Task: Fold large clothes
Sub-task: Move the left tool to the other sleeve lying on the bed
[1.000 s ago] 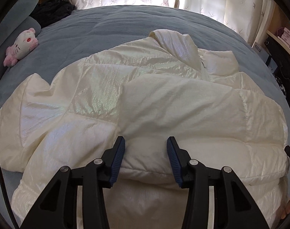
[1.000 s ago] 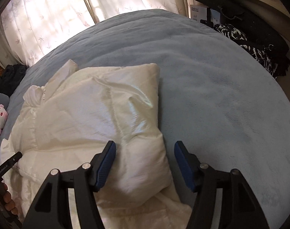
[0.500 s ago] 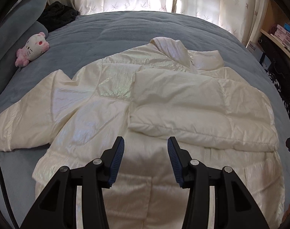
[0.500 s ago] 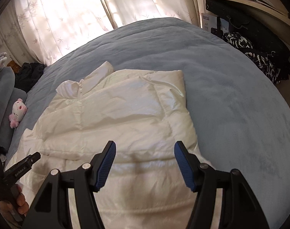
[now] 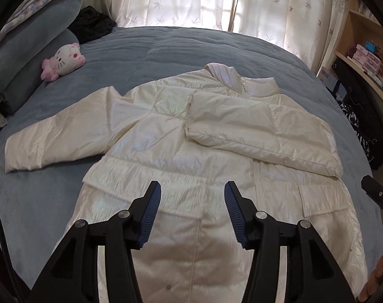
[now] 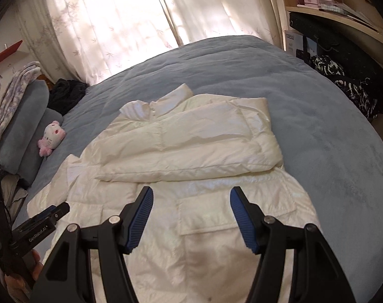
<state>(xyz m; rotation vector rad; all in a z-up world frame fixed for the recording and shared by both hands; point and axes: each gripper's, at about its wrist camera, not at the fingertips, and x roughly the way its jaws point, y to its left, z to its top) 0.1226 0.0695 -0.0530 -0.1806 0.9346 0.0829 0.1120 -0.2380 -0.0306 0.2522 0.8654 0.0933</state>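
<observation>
A white puffer jacket (image 5: 181, 161) lies flat on the blue-grey bed, collar toward the curtains. Its right sleeve (image 5: 262, 131) is folded across the chest; the left sleeve (image 5: 60, 136) lies stretched out to the left. The jacket also shows in the right wrist view (image 6: 191, 151). My left gripper (image 5: 190, 212) is open and empty above the jacket's lower half. My right gripper (image 6: 190, 214) is open and empty above the lower right front, near a pocket flap (image 6: 206, 214). The left gripper also shows at the right wrist view's left edge (image 6: 44, 218).
A pink and white plush toy (image 5: 61, 61) lies at the far left by grey pillows (image 5: 27, 58). Dark clothes (image 5: 93, 26) sit at the bed's far corner. Shelves with boxes (image 5: 365, 55) and dark patterned fabric (image 6: 348, 85) stand on the right. Curtains (image 6: 141, 20) hang behind.
Both grippers have pulled back and up from the jacket toward its hem. The right sleeve stays folded over the chest where it was laid.
</observation>
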